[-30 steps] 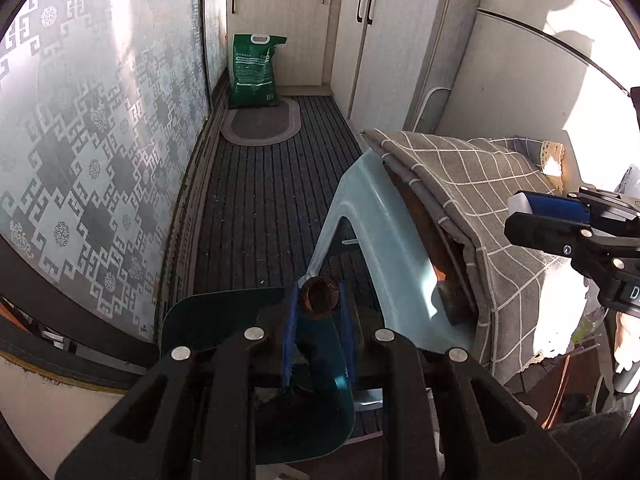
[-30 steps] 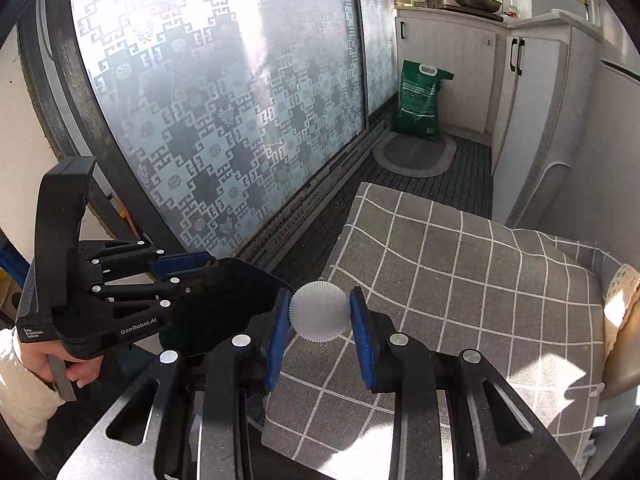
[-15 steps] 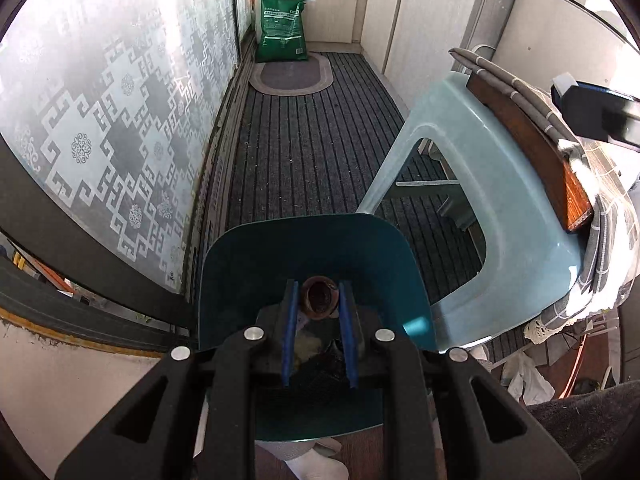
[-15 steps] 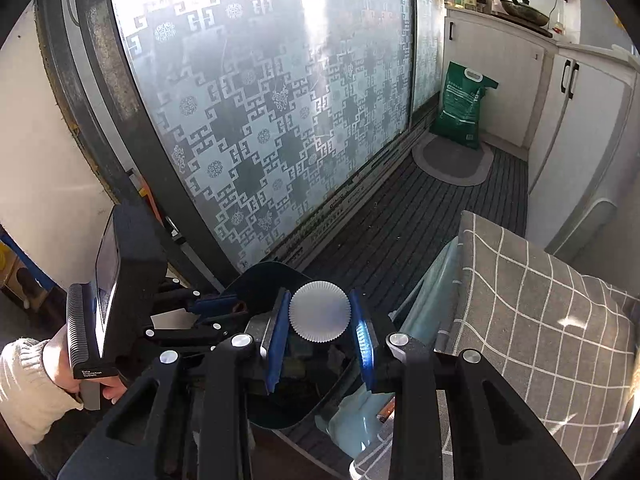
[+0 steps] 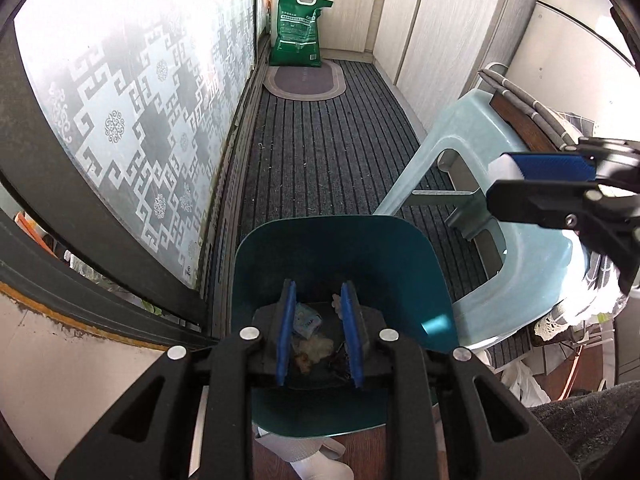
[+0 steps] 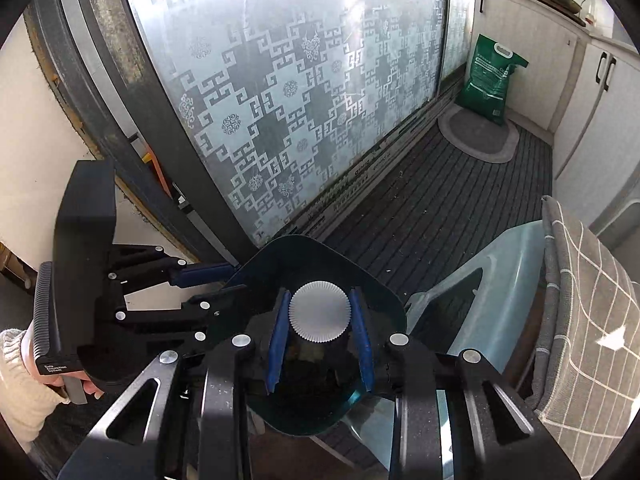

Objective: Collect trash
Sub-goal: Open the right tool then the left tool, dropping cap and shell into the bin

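A teal trash bin (image 5: 340, 248) stands on the floor below both grippers, with scraps of trash (image 5: 308, 322) at its bottom. My left gripper (image 5: 318, 336) hangs over the bin mouth, open and empty. My right gripper (image 6: 320, 330) is shut on a white pleated paper cupcake liner (image 6: 320, 312) and holds it above the same bin (image 6: 372, 280). The right gripper also shows in the left wrist view (image 5: 560, 192) at the right. The left gripper also shows in the right wrist view (image 6: 200, 280), its fingers at the bin's left rim.
A pale blue plastic stool (image 5: 472, 152) with a grey checked cloth (image 6: 580, 300) stands right of the bin. A frosted patterned sliding door (image 5: 132, 112) runs along the left. A green sack (image 5: 298, 36), an oval mat and cabinets (image 5: 440, 28) lie at the far end of the ribbed floor.
My left gripper has opened and the brown piece it held is gone from between its fingers. Both grippers moved from the stool to over the bin; the right still holds the liner.
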`<state>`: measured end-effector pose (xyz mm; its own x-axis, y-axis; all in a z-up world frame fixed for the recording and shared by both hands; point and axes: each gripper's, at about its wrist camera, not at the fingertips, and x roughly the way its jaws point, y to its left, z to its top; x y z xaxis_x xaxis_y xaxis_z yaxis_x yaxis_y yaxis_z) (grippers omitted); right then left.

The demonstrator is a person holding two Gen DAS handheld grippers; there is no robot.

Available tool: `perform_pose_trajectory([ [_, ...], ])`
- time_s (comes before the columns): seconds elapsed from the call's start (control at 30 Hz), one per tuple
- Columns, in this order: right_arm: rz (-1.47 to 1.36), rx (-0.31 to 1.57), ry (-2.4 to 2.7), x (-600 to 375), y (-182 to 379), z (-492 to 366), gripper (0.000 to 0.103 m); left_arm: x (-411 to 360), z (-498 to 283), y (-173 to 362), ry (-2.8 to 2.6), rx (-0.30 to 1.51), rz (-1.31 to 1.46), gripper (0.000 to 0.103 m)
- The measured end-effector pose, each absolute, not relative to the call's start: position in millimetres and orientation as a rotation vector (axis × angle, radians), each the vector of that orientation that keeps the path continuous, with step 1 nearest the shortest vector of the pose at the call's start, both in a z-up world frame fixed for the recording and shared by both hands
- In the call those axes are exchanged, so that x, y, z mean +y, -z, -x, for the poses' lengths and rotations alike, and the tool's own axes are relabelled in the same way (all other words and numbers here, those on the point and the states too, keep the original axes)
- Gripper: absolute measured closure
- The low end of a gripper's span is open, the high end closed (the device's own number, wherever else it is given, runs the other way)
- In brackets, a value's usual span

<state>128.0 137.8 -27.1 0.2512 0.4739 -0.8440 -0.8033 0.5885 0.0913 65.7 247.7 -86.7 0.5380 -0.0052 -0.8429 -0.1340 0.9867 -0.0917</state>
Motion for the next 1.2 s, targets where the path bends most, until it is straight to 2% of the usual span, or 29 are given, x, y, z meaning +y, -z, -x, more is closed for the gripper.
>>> perform_pose_trajectory([
  [0.23, 0.47, 1.047, -0.881, 159, 64, -129, 0.073, 257, -50, 58, -0.077, 0.919, 0.176, 0.083],
  [0.77, 0.601, 1.158, -0.876, 179, 119, -117, 0.073, 254, -26, 12, -0.091, 0.802, 0.148, 0.083],
  [0.9, 0.604, 1.159, -0.875, 176, 121, -114, 0.072, 248, -20, 0, -0.085, 0.778, 0.139, 0.083],
  [1.0, 0.592, 1.147, -0.88, 173, 115, -113, 0.06, 244, -15, -10, -0.085, 0.758, 0.133, 0.083],
  [1.2, 0.539, 1.057, -0.879, 163, 84, -110, 0.06, 241, -3, -30, -0.103, 0.704, 0.14, 0.083],
])
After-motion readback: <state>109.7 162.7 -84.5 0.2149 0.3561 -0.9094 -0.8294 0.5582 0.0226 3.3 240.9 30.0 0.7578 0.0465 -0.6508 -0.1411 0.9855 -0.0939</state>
